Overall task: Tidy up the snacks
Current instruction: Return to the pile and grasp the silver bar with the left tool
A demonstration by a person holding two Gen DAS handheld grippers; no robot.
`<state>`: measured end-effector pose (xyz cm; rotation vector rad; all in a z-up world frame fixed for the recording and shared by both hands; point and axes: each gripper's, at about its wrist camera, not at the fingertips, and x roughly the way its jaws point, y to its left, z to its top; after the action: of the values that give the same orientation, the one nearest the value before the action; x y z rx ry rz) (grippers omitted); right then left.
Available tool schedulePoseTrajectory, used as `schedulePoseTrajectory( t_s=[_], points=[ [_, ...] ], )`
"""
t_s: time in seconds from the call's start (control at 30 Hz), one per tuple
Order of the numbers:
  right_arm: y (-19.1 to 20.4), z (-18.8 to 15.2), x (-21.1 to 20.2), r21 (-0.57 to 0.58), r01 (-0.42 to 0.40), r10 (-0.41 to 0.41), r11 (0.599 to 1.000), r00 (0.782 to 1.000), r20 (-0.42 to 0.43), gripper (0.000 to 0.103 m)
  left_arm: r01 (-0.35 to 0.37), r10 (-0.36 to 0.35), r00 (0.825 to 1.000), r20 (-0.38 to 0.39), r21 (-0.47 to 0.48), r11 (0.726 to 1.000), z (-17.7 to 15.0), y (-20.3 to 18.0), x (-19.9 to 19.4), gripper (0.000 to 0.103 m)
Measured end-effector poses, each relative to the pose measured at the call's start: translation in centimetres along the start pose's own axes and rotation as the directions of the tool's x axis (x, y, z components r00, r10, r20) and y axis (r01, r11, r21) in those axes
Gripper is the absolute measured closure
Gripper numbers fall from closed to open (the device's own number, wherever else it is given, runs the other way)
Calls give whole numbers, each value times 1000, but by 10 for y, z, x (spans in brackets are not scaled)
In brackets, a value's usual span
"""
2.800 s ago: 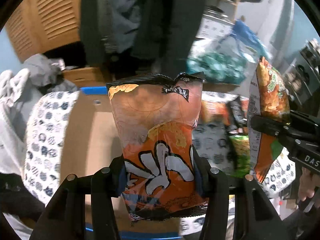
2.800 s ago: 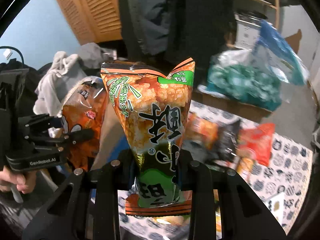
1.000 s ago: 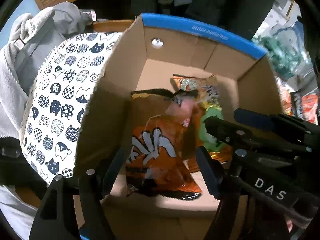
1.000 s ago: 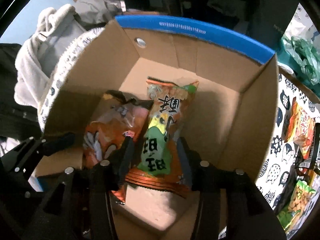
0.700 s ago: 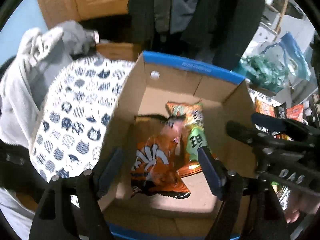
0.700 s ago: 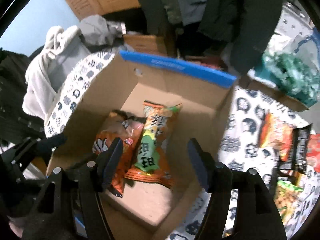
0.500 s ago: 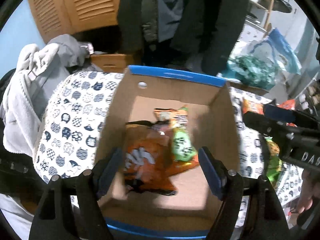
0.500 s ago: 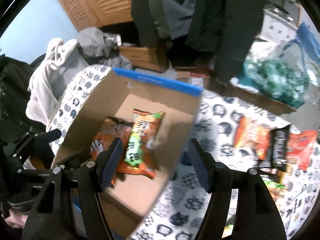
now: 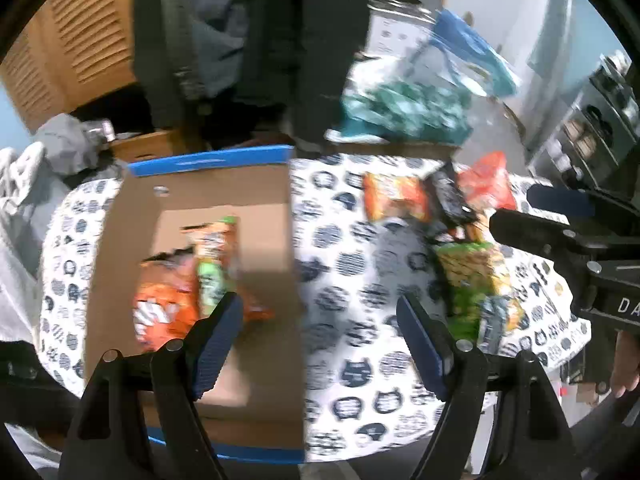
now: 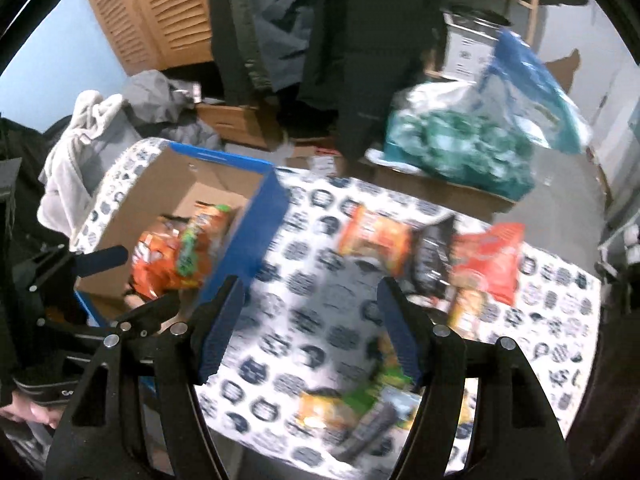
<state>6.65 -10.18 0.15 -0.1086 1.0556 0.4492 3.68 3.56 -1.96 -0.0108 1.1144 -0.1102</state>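
A cardboard box with a blue rim [image 9: 208, 188] [image 10: 224, 200] stands on the left of the cat-print table. Inside it lie an orange snack bag [image 9: 164, 304] [image 10: 160, 256] and a green-and-orange bag [image 9: 212, 256] [image 10: 192, 248], side by side. My left gripper [image 9: 316, 312] is open and empty, above the box's right wall. My right gripper [image 10: 310, 292] is open and empty over bare tablecloth to the right of the box. On the table's right side lie an orange packet [image 10: 376, 240], a black packet [image 10: 434, 260], a red packet [image 10: 488, 256] and a green packet [image 9: 468, 280].
The cat-print tablecloth [image 9: 340, 240] shows between box and loose snacks. Behind the table hang dark coats [image 10: 320, 40]; a teal plastic bag [image 10: 460, 140] sits on a carton at back right. Grey clothes [image 10: 92, 128] are piled at left. More packets [image 10: 352, 400] lie near the table's front edge.
Both grippers let go of their bags inside the box, opened wide, rose out of it and swung to the right over the table. Both bags stay in the box.
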Motion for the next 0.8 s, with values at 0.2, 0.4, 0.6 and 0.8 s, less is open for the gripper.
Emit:
schedulePoseTrajectory(
  t_s=[0.2, 0.4, 0.6, 0.8],
  points=[
    [-48, -29, -11, 40, 61, -60, 997, 998, -22, 33, 56, -53, 997, -59, 65, 996, -12, -63, 20, 23],
    [-94, -60, -11, 118, 90, -85, 989, 995, -44, 33, 103, -92, 987, -132, 78, 992, -30, -107, 44, 23],
    [-135, -89, -4, 200, 116, -106, 973, 992, -61, 33, 126, -115, 977, -180, 51, 991, -49, -135, 68, 23],
    [-165, -111, 6, 264, 135, -115, 955, 989, -90, 33, 130, -122, 968, -221, 22, 991, -65, -150, 92, 23]
  ],
)
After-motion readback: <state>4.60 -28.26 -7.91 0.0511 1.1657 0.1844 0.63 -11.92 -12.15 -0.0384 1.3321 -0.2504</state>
